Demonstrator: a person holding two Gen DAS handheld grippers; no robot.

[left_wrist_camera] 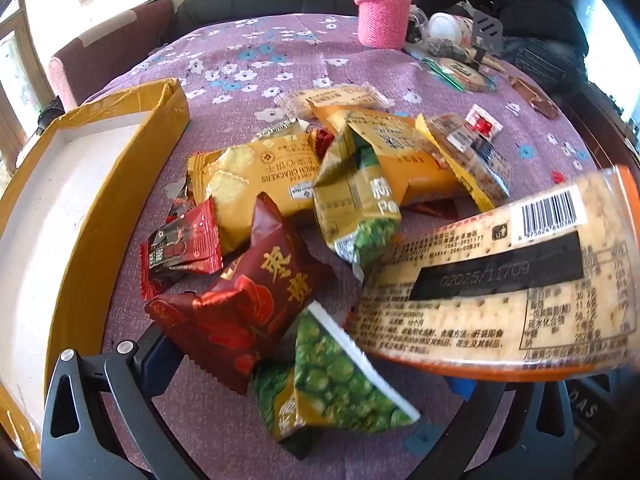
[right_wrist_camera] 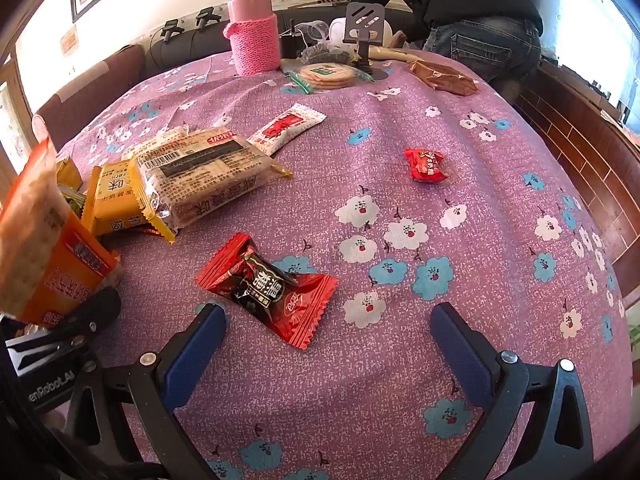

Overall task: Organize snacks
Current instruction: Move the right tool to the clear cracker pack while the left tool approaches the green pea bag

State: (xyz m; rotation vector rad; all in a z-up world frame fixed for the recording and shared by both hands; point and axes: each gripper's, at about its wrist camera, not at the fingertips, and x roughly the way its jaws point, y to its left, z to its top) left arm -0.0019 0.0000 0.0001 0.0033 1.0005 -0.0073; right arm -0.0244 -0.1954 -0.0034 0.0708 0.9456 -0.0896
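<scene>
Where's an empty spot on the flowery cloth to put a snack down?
Bare cloth lies right of the small red candy, toward the table's right edge. More lies between the pink bottle and the snack pile. The pile beside the yellow box is crowded.

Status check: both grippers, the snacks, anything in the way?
Left gripper seems shut on orange-edged clear cracker packet, lifted. Right gripper open over red-and-black candy wrapper. Yellow cardboard box left of snack pile. Nothing blocking.

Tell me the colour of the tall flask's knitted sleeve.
Pink knitted sleeve, clearest in the right wrist view.
</scene>
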